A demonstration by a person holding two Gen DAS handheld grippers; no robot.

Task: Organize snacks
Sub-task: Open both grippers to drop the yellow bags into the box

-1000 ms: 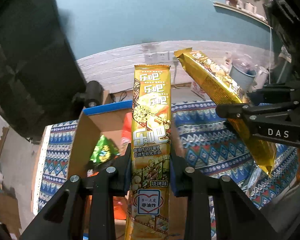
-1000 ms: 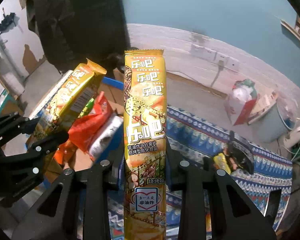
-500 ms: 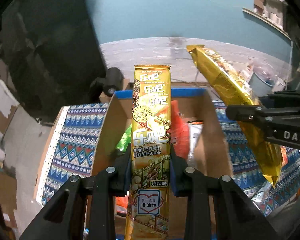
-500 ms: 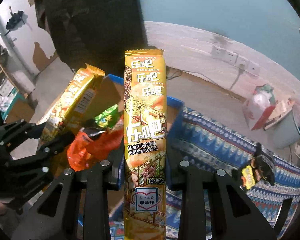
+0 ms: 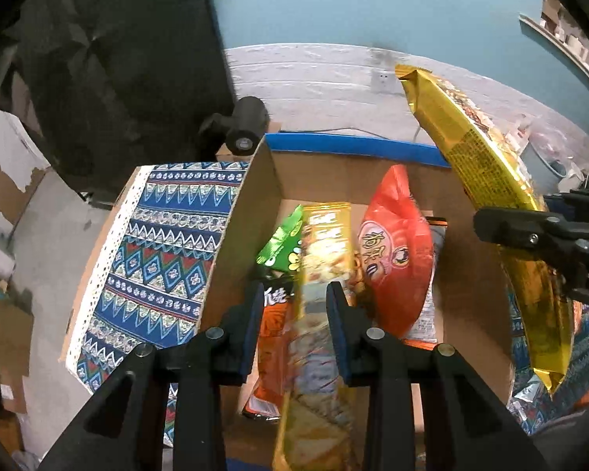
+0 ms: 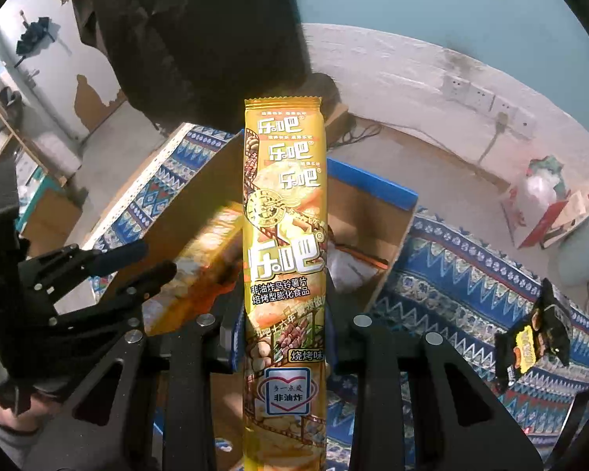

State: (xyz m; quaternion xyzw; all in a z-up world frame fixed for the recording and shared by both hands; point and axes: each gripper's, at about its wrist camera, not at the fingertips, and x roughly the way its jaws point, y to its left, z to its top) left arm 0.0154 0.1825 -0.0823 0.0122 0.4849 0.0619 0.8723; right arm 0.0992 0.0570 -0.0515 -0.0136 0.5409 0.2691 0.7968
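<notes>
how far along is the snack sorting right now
Done: an orange bag and a green packet sit in the cardboard box. In hand: left gripper is opening, dropping its yellow pack in; right gripper grips another. Left: a black packet on the cloth.

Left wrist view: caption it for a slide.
Left tool opening, yellow snack packet blurred between its jaws above the cardboard box.

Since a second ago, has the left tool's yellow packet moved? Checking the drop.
Yes. The yellow packet has slid down between the opening left tool, into the cardboard box.
</notes>
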